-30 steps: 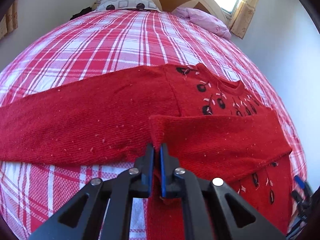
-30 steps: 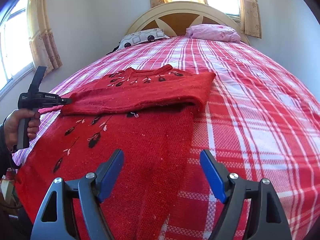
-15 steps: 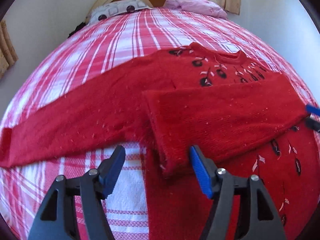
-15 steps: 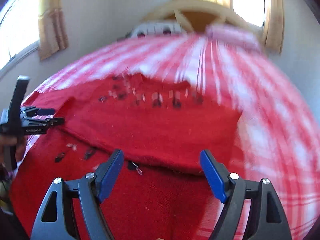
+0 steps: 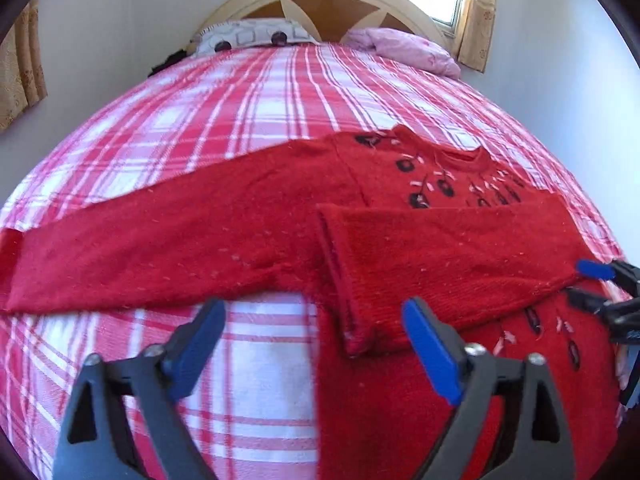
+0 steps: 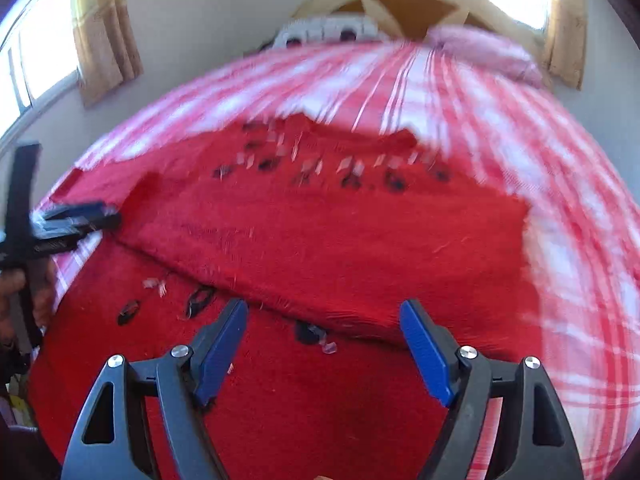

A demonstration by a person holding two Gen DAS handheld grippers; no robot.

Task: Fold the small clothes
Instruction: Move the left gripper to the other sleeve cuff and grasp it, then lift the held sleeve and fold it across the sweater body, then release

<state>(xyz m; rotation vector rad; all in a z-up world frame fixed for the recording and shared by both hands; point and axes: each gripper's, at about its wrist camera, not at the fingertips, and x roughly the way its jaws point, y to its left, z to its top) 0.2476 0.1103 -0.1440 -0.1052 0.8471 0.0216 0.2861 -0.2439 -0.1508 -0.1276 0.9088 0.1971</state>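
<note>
Across the plaid bedspread lay the red sweater, one sleeve folded over its chest, the other stretched flat toward the bed's edge, its cuff cut off in the left wrist view. From the right wrist everything smeared (the pillows hardly readable), though it alone showed the hand gripping the left gripper, whose jaws had just been opening, nothing between them. The right gripper hung wide apart too, empty above the sweater.
</note>
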